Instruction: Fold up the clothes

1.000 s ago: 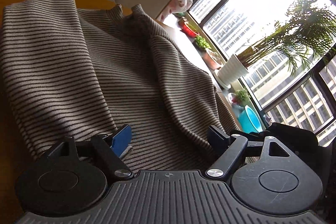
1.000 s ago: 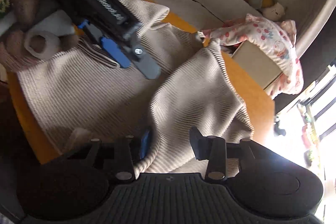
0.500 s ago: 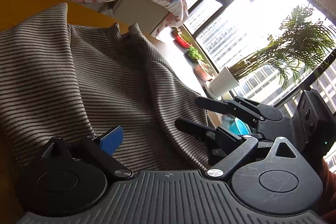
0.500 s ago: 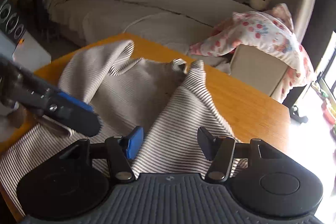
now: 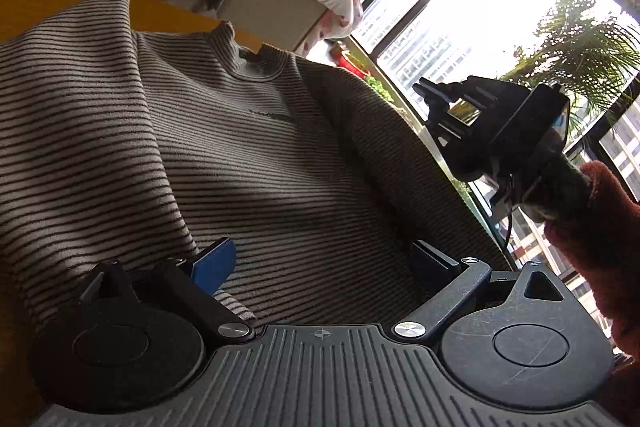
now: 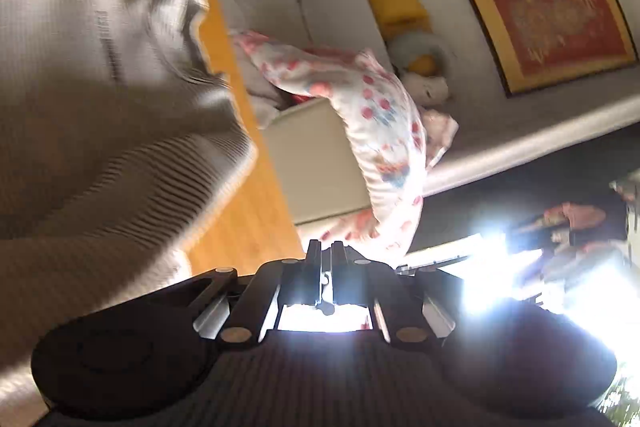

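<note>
The beige dark-striped knit sweater (image 5: 248, 147) lies directly ahead of the released left gripper (image 5: 320, 263), collar farthest away, while the clenched, empty right gripper (image 6: 327, 251) hovers off its right edge.

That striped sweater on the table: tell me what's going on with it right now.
A person with a handheld gripper in each hand is folding the striped sweater, which lies spread on the orange table, collar toward the far edge. The left gripper is open, low over the hem, with nothing clamped. The right gripper is shut with nothing between its fingers, held off the sweater's right side and tilted toward the window. No fold is being pulled at this instant.
</note>
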